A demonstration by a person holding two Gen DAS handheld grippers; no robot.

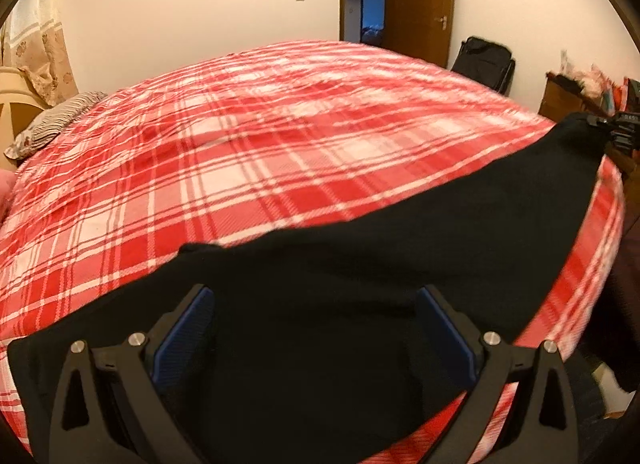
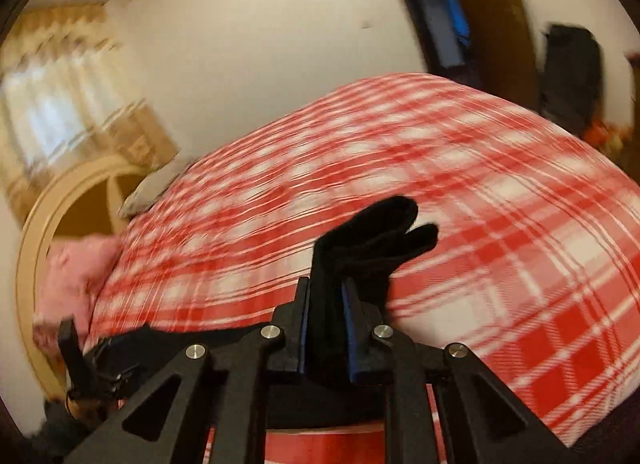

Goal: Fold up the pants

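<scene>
My left gripper (image 1: 316, 328) points down at the bed (image 1: 240, 152) with its two blue pads (image 1: 188, 336) spread wide and released, and the black pants (image 1: 360, 248) lie flat under them along the near edge of the bed. My right gripper (image 2: 326, 320) is tilted down too, clenched tight on one bunched end of the pants (image 2: 372, 232), lifted above the red checked cover. I count one pair of pants, two pillows by the headboard, and no words I can read.

Red plaid bed (image 1: 248, 152), black pants (image 1: 328, 264), striped pillow (image 1: 56, 124)
</scene>
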